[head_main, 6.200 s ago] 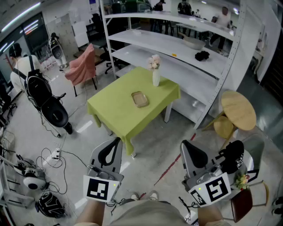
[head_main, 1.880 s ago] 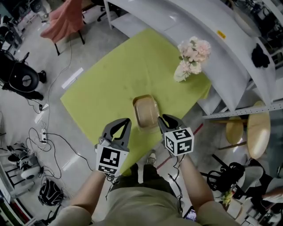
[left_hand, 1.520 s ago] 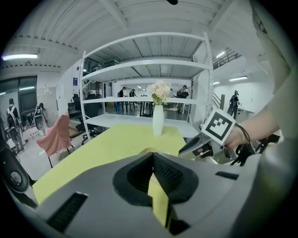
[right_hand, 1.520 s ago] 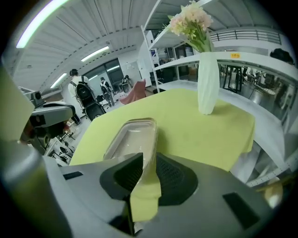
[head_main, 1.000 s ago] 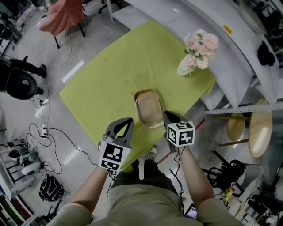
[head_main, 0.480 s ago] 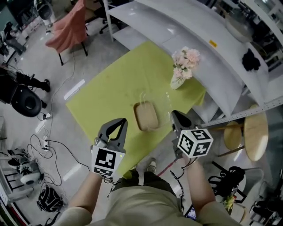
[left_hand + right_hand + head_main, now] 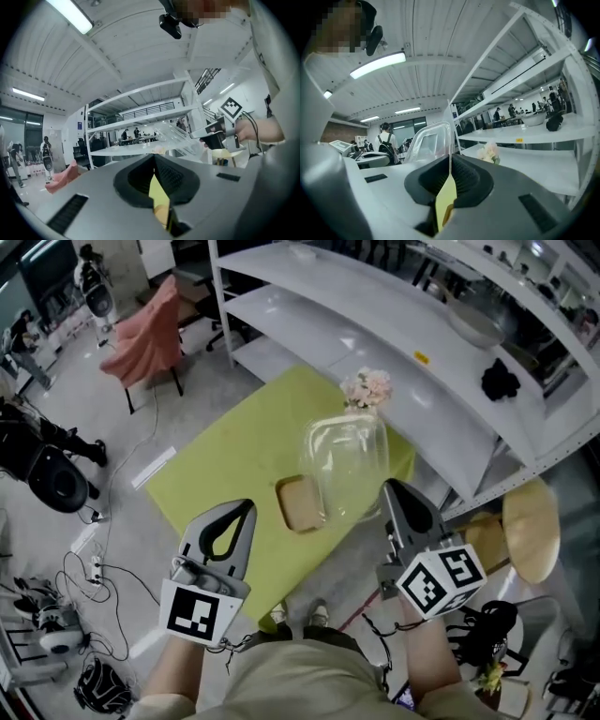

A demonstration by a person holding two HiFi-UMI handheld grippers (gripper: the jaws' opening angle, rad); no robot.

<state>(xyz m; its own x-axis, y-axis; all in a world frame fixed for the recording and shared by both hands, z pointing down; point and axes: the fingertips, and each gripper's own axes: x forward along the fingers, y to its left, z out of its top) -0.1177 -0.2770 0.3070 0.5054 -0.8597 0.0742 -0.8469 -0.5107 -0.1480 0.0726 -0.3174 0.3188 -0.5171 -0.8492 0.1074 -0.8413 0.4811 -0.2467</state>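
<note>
Big white shelving [image 7: 375, 306] fills the far side, and in front of it stands the table [image 7: 225, 460] under its green cloth. The clear lid [image 7: 345, 465] is up in the air over the table's right-hand edge, long axis running away from the person. The right gripper [image 7: 392, 493] pinches the lid's near rim, jaws clamped on the thin plastic. Below and left of the lid, the shallow tan tray [image 7: 298, 504] lies by the table's near edge, open to the air. The left gripper [image 7: 239, 514] hovers just left of the tray, jaws pressed together on nothing. It's the nearer one to the tray. A vase of flowers [image 7: 366, 388] stands at the far right corner.
</note>
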